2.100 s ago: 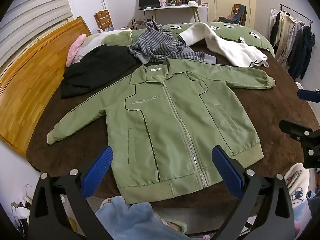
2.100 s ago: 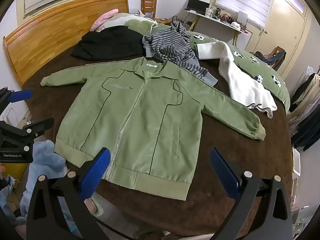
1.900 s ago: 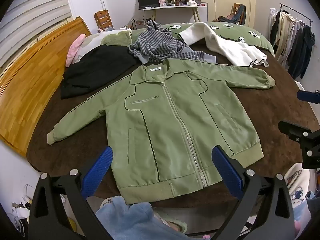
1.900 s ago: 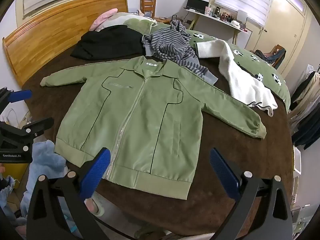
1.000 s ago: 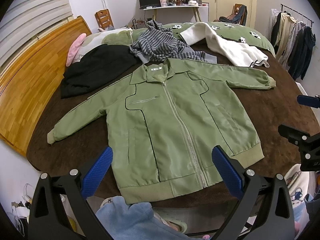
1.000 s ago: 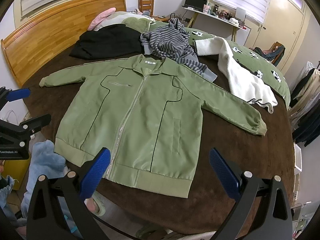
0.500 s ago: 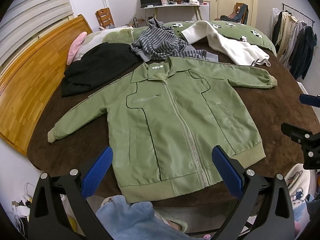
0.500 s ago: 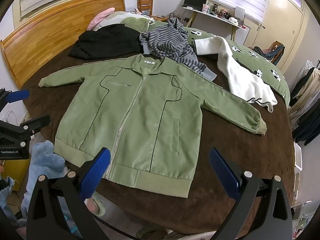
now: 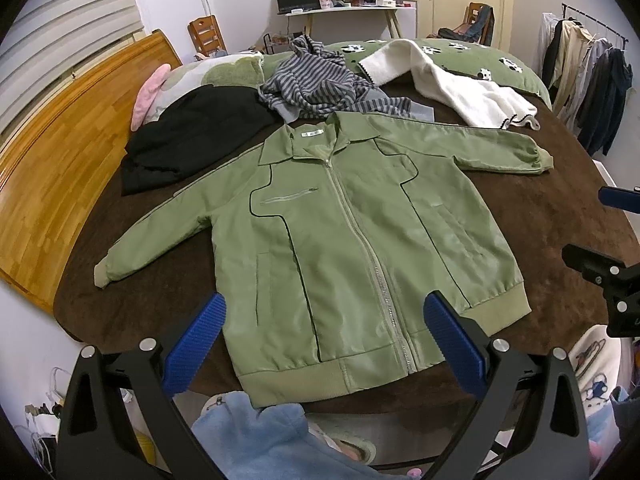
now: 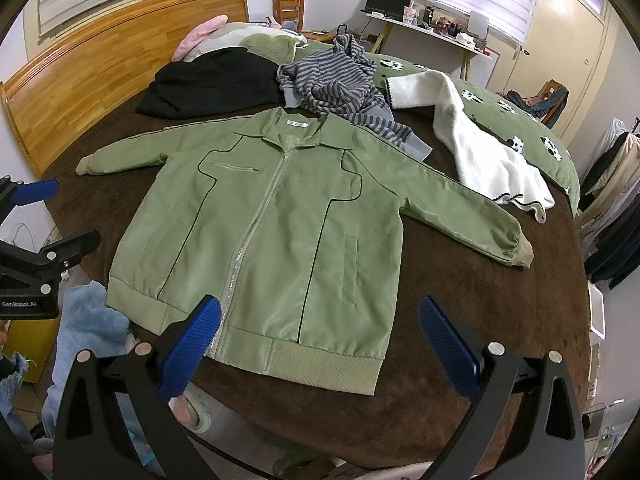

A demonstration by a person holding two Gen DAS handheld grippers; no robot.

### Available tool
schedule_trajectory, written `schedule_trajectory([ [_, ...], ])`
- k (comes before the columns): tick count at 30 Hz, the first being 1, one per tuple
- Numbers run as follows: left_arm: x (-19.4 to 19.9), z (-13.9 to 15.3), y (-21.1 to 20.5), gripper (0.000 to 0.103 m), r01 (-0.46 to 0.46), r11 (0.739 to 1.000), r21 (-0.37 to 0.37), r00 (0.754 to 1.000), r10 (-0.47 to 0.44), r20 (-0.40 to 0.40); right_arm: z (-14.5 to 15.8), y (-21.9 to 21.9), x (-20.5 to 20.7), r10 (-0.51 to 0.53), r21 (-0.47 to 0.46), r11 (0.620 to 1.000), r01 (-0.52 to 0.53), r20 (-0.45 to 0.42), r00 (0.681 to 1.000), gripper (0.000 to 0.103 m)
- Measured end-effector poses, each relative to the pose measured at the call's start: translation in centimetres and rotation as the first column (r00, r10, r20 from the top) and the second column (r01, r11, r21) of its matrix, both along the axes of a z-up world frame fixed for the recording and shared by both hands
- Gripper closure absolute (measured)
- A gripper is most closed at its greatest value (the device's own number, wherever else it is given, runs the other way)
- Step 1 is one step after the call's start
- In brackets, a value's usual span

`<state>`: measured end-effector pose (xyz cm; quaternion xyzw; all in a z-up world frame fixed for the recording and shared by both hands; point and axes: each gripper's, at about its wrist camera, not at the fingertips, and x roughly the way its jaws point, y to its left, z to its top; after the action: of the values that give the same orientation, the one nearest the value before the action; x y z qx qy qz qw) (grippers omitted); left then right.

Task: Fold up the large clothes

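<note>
Above the green jacket (image 9: pixel 352 240) on the bed, left gripper (image 9: pixel 324 340) and right gripper (image 10: pixel 318 336) hover, jaws wide apart, holding nothing.

We saw the jacket (image 9: pixel 352 240) spread flat on the bed (image 9: pixel 560 208), front up, collar away from us, hem at the near edge. Behind the collar lay a striped top (image 9: pixel 320 84), with a dark garment (image 9: pixel 200 132) to its left and a fleece (image 9: pixel 472 92) to its right.
</note>
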<state>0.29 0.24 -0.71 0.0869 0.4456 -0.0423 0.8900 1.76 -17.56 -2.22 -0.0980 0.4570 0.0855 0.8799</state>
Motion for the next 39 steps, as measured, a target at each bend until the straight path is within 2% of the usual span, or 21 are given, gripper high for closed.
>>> schedule_trajectory([
  [15, 0.2, -0.4, -0.5, 0.006, -0.001, 1.000, 0.015, 1.000, 0.002, -0.010, -0.5, -0.4, 0.2, -0.005, 0.007, 1.000, 0.005, -0.008, 1.000, 0.006],
  [24, 1.9, -1.2, -1.7, 0.006, 0.022, 1.000, 0.021, 0.999, -0.021, -0.032, -1.1, -1.5, 1.1, -0.026, 0.011, 1.000, 0.026, -0.022, 0.999, 0.006],
  [30, 4.3, -2.0, -4.0, 0.006, 0.053, 0.999, 0.009, 0.998, -0.052, -0.041, -1.1, -3.3, 2.4, -0.049, 0.011, 0.999, 0.050, -0.030, 0.998, 0.006],
  [39, 11.0, -2.5, -10.0, 0.006, 0.141, 0.990, 0.007, 0.990, -0.141, -0.016, -1.6, -8.3, 5.2, -0.154, 0.021, 0.988, 0.154, -0.026, 0.988, 0.006],
])
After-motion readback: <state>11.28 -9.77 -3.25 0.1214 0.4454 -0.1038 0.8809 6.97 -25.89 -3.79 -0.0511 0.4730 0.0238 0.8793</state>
